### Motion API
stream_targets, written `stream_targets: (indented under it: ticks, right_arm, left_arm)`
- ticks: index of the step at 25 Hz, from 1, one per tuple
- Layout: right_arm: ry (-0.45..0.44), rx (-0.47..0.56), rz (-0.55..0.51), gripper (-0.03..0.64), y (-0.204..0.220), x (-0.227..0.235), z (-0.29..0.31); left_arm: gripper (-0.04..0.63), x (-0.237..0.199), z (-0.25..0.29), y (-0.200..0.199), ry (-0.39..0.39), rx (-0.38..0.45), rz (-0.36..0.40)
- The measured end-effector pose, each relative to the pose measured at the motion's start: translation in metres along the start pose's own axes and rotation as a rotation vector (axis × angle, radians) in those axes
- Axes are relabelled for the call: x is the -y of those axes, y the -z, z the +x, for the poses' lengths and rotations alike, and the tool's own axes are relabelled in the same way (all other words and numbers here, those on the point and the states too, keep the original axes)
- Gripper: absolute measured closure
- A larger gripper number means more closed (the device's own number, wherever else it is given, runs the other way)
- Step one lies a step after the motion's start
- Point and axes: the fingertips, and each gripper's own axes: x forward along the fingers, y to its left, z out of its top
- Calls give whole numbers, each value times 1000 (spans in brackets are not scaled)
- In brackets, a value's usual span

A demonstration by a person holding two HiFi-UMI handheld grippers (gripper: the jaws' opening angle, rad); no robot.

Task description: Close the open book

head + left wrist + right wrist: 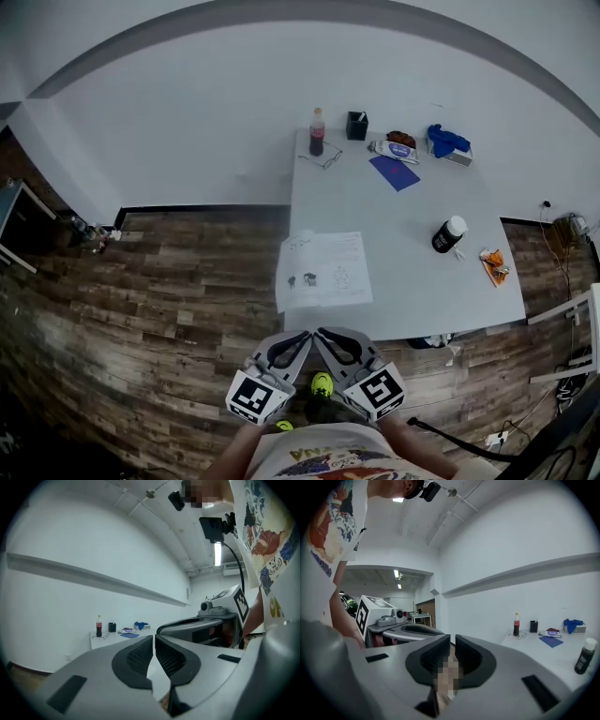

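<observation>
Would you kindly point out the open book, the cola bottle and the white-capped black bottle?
open book [323, 272]: head view, middle of its open pages.
cola bottle [317, 139]: head view, its dark lower body.
white-capped black bottle [445, 238]: head view, its black body.

At 6 o'clock, right tongs [453, 640], jaws closed to a thin slit, nothing gripped. At 9 o'clock, left tongs [431, 632], marker cube alongside. At 3 o'clock, white tabletop [543, 656]: cola bottle [516, 624], black cup [533, 626], glasses [522, 635], blue sheet [551, 641], blue cloth [573, 624]. Nearest, at 4 o'clock, white-capped black bottle [584, 656].
</observation>
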Motion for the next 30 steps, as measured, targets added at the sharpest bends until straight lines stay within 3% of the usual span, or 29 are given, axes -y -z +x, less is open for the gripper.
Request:
stream_targets:
  ticks: [6, 14, 21, 30]
  right_arm:
    - [-61, -52, -1, 589, 18, 36, 12]
    - [-89, -88, 17, 589, 31, 64, 32]
    - [-107, -125, 14, 589, 56, 70, 63]
    - [-83, -242, 20, 589, 104, 72, 112]
  left_arm:
    - [581, -28, 27, 26, -65, -20, 7]
    - [581, -76, 25, 85, -149, -138, 24]
    - [580, -96, 41, 84, -137, -63, 14]
    - [580, -124, 43, 114, -90, -48, -3]
